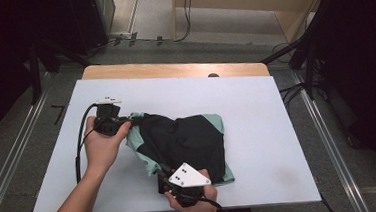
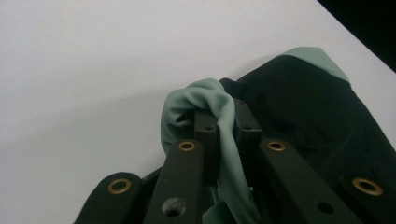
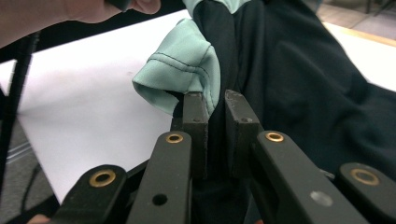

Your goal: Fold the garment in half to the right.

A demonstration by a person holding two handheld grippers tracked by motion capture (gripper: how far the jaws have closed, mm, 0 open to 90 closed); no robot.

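White table [image 1: 256, 111], both tongs [image 2: 227, 122] [image 3: 215, 112] clamped on garment [image 1: 188, 141].

Black garment [image 1: 188, 141] with mint-green trim, bunched in a loose heap on the white table sheet, slightly left of centre and toward the near edge. Mostly dark fabric on top, creased and folded over itself. Pale green showing at the far right corner, along the left side and at the near right hem. One green edge at the far left drawn up into a twisted fold [image 2: 219, 100]. Near left corner ending in a green stitched cuff [image 3: 187, 70], raised off the sheet, opening rumpled.
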